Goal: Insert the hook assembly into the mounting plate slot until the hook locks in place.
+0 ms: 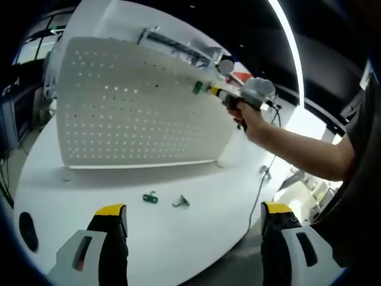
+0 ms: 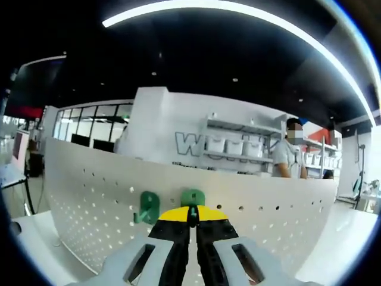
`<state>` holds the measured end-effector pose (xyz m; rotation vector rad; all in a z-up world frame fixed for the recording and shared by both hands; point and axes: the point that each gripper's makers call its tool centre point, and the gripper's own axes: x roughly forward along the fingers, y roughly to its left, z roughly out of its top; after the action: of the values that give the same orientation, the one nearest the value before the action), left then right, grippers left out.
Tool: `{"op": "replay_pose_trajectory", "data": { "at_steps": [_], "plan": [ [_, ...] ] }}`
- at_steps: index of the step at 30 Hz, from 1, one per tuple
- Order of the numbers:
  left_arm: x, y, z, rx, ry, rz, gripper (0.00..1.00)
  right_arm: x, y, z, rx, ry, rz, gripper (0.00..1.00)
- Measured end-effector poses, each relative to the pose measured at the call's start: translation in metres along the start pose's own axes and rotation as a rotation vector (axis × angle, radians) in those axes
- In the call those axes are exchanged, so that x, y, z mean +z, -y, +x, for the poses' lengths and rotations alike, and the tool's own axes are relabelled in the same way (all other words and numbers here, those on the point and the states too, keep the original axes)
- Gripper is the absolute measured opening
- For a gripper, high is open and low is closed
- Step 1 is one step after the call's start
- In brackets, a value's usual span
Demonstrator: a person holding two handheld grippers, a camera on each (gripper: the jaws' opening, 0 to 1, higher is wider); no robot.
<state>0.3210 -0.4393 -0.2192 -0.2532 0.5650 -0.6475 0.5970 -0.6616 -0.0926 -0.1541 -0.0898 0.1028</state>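
With my right gripper (image 2: 192,219) clamped on a green hook (image 2: 192,198) against the pegboard (image 2: 268,226), my left gripper (image 1: 193,217) hangs apart above the table (image 1: 196,238).

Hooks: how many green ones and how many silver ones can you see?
Green hooks: 3, one on the table, one hung on the pegboard, one in the right gripper at the board.
Silver hooks: 1, on the table.
Total: 4
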Motion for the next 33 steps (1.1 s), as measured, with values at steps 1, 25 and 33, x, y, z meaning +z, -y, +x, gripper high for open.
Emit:
{"op": "replay_pose_trajectory", "data": {
  "at_steps": [1, 25, 33],
  "plan": [
    [0.001, 0.000, 0.000, 0.000, 0.002, 0.001, 0.94, -0.001, 0.000, 0.000, -0.001, 0.000, -0.001, 0.00],
    [-0.001, -0.007, -0.002, 0.015, 0.007, -0.009, 0.94, -0.014, -0.003, 0.002, -0.001, -0.058, -0.013, 0.04],
    [0.002, -0.005, -0.006, 0.017, 0.020, 0.000, 0.94, -0.008, -0.002, -0.001, 0.004, -0.067, 0.022, 0.15]
  ]
}}
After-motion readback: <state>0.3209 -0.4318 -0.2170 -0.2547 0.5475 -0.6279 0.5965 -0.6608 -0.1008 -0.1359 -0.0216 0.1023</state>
